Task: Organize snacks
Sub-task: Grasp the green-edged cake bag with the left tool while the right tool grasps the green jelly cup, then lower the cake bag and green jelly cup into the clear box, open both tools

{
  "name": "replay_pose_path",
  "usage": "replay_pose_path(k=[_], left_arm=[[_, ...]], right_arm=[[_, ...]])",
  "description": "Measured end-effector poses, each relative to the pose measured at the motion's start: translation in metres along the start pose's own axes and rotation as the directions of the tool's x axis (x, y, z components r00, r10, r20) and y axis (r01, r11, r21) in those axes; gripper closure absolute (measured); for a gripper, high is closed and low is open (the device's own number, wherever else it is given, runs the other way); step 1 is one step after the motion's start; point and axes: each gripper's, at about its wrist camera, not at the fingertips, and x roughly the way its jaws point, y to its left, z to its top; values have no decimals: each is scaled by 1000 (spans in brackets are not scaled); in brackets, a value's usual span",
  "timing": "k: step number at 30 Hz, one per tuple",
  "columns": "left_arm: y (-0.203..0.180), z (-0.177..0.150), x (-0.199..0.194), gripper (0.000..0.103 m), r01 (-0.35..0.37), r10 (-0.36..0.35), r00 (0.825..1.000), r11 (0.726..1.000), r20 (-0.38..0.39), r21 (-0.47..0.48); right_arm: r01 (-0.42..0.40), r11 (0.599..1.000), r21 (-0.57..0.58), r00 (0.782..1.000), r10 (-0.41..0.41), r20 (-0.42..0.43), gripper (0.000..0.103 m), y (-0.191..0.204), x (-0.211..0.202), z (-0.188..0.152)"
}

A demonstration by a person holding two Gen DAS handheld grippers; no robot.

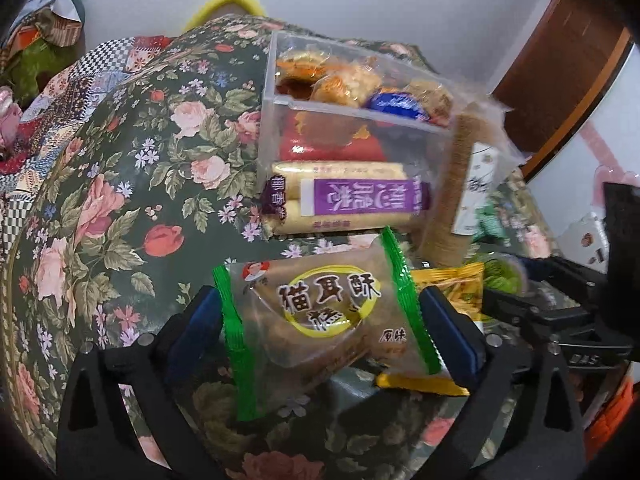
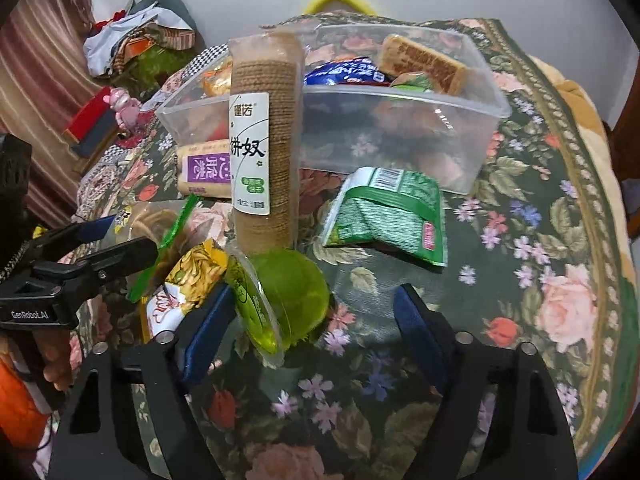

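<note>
i am gripping a clear snack bag with green edges (image 1: 320,312) in my left gripper (image 1: 320,320), its blue pads pressing in on both sealed sides of the pack, just above the floral tablecloth (image 1: 120,184). a yellow packet (image 1: 448,292) is lying just behind and beneath it. ahead of it, a purple-labelled roll pack (image 1: 344,200) is resting against the near wall of the clear plastic box (image 1: 276,120), which is holding wrapped snacks in its compartments.

my right gripper (image 2: 316,320) is standing wide open, its fingers parted over the cloth. a green jelly cup (image 2: 280,300) is lying tipped on its side just inside my left-hand finger, close to the pad; i cannot tell whether it is touching. a tall sleeve of round biscuits (image 2: 264,140) is standing upright right behind the cup, in front of the box. a green foil packet (image 2: 388,212) is lying flat to the right of the sleeve, near the box's front wall.
</note>
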Motion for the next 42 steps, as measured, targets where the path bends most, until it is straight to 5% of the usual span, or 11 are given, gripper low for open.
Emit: replay_pose_path(k=[10, 24, 42], left_arm=[[8, -2, 14, 16, -4, 4, 1000, 999, -11, -34], [-4, 3, -31, 22, -3, 3, 996, 1000, 90, 2], [-31, 87, -69, 22, -5, -14, 962, 998, 271, 67]], right_arm=[[-61, 998, -28, 998, 61, 1, 63, 7, 3, 2], [0, 1000, 4, 997, 0, 84, 65, -2, -28, -1], [57, 996, 63, 957, -73, 280, 65, -30, -75, 47]])
